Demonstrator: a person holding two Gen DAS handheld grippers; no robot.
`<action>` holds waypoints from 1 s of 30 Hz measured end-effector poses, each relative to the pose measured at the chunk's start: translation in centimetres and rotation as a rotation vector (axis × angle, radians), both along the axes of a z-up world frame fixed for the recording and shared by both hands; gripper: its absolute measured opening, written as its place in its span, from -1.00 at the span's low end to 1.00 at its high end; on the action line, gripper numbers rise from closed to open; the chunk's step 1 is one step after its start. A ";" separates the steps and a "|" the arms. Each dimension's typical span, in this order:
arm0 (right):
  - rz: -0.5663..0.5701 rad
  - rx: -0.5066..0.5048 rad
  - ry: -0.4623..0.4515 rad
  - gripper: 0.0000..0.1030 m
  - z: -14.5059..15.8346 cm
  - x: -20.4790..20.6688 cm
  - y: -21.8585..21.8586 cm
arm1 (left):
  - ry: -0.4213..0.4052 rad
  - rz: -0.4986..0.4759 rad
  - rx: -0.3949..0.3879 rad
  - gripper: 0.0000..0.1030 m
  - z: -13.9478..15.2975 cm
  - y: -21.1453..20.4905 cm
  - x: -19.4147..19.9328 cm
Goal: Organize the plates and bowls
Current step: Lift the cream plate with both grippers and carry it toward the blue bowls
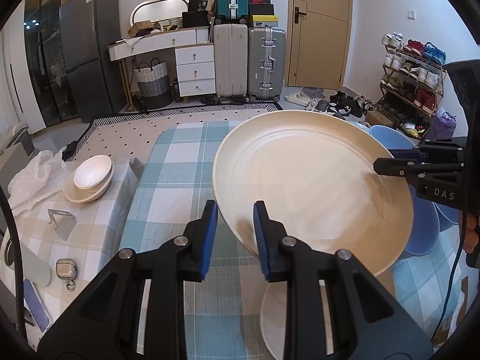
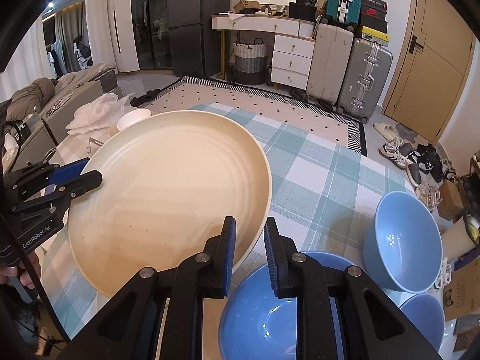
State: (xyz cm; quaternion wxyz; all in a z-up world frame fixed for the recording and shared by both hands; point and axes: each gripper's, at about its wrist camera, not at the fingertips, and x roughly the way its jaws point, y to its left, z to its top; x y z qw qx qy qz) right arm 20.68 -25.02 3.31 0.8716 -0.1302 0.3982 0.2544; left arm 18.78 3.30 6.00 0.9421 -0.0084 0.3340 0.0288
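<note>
A large cream plate is held tilted above the checked table, and it also shows in the right wrist view. My left gripper straddles the plate's near-left rim with its jaws apart, not pressed together. My right gripper straddles the opposite rim the same way, with a gap between its blue pads. It shows from the side in the left wrist view. Another cream plate lies on the table beneath. Three blue bowls sit at the right.
Stacked white bowls rest on a side table at the left, beside a plastic bag, a metal stand and an earbud case. Suitcases, drawers and a shoe rack stand beyond the rug.
</note>
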 end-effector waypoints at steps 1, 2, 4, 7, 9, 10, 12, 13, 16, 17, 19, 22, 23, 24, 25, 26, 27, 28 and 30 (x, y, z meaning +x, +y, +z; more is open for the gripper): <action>0.000 0.003 -0.003 -0.62 0.1 -0.4 0.0 | -0.002 0.002 0.001 -0.58 0.1 0.0 -0.5; 0.000 0.005 -0.004 -0.62 0.2 -0.7 0.0 | -0.003 0.004 0.004 -0.58 0.2 -0.1 -0.9; 0.001 0.008 -0.008 -0.62 0.3 -1.5 0.0 | -0.004 0.008 0.007 -0.58 0.2 -0.2 -1.5; 0.002 0.027 -0.010 -0.62 0.4 -2.5 -0.1 | -0.005 0.012 0.006 -0.58 0.3 -0.4 -2.8; 0.004 0.038 -0.012 -0.62 0.5 -3.3 -0.2 | -0.007 0.016 0.004 -0.58 0.4 -0.4 -3.7; 0.007 0.042 -0.012 -0.62 0.6 -3.7 -0.2 | -0.008 0.017 0.003 -0.58 0.4 -0.2 -4.1; 0.008 0.060 -0.010 -0.62 0.7 -4.4 -0.4 | -0.008 0.019 0.001 -0.58 0.5 -0.3 -5.1; 0.008 0.066 -0.010 -0.62 0.6 -4.7 -0.4 | -0.008 0.020 0.001 -0.58 0.4 -0.3 -5.5; 0.008 0.083 -0.011 -0.62 0.6 -5.6 -0.5 | -0.008 0.025 0.003 -0.58 0.4 -0.4 -6.7; 0.008 0.086 -0.011 -0.62 0.6 -5.9 -0.5 | -0.007 0.025 0.002 -0.58 0.3 -0.5 -7.1; 0.006 0.093 -0.009 -0.62 0.4 -6.5 -0.6 | -0.006 0.026 0.003 -0.58 0.4 -0.6 -7.7; 0.008 0.102 -0.009 -0.62 0.1 -7.7 -0.7 | -0.003 0.030 0.004 -0.58 0.1 -0.8 -8.5; 0.010 0.104 -0.007 -0.62 0.0 -7.8 -0.7 | -0.001 0.031 0.005 -0.58 0.0 -0.8 -8.9; 0.013 0.111 -0.001 -0.62 -0.1 -8.1 -0.8 | 0.000 0.030 0.004 -0.58 -0.1 -0.8 -9.1; 0.012 0.120 0.005 -0.62 -0.2 -8.3 -1.0 | 0.001 0.029 0.002 -0.58 -0.2 -0.8 -9.5; 0.012 0.125 0.007 -0.62 -0.2 -8.5 -1.0 | 0.002 0.028 0.000 -0.58 -0.3 -0.8 -9.8; 0.013 0.126 0.007 -0.62 -0.3 -8.9 -1.1 | 0.003 0.028 -0.002 -0.58 -0.4 -0.8 -10.2; 0.012 0.130 0.005 -0.62 -0.3 -9.1 -1.1 | 0.004 0.028 -0.003 -0.58 -0.5 -0.9 -10.5; 0.010 0.139 0.006 -0.62 -0.3 -9.6 -1.3 | 0.008 0.027 -0.006 -0.58 -0.8 -1.0 -11.1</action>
